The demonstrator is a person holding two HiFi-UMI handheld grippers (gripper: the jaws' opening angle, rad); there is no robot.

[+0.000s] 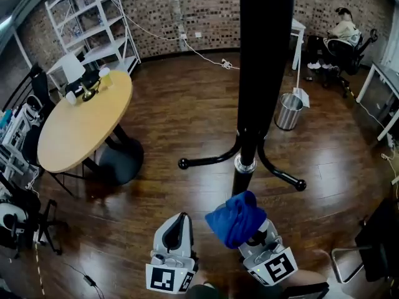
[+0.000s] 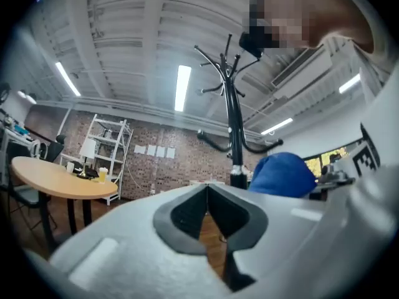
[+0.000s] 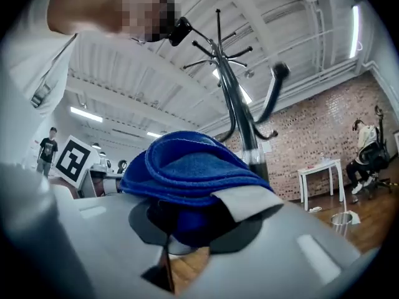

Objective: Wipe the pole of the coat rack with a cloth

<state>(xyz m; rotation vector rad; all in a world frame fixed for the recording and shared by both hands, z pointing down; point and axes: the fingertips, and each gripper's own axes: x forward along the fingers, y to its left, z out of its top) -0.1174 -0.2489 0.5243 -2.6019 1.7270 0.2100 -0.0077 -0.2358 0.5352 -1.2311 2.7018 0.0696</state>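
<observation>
Blue terry cloth (image 1: 237,218), folded into soft layers with rolled edges, sits bunched in the right gripper (image 1: 252,230), whose jaws pinch its lower folds. The cloth lies near the viewer, just before the lower pole (image 1: 265,55). Whether it touches the pole cannot be told.

The pole is black, round and glossy. It stands upright, its long axis running straight from floor towards ceiling. A silver collar (image 1: 244,164) rings it low down. Just above the collar, two black arms curve out left and right, each ending in a ball tip (image 1: 182,164). In the left gripper view, thin hooks (image 2: 215,58) branch out at the top of the pole.

The left gripper (image 1: 181,220) is to the left of the cloth, apart from it, pointing roughly level. Its dark pads are pressed together with nothing between them. Both grippers have smooth grey shells and carry white cubes with black square markers.

The floor (image 1: 181,104) is dark polished wood planks. At the left is a round table (image 1: 81,129) with a pale wooden top, with a cup (image 1: 104,76) at its far edge. Behind it is a white wire shelf (image 1: 93,23) against a red brick wall (image 1: 206,5). A ribbed steel bin (image 1: 288,111) stands on the floor, far and right of the pole. A person (image 1: 343,30) sits in a chair at the far right.
</observation>
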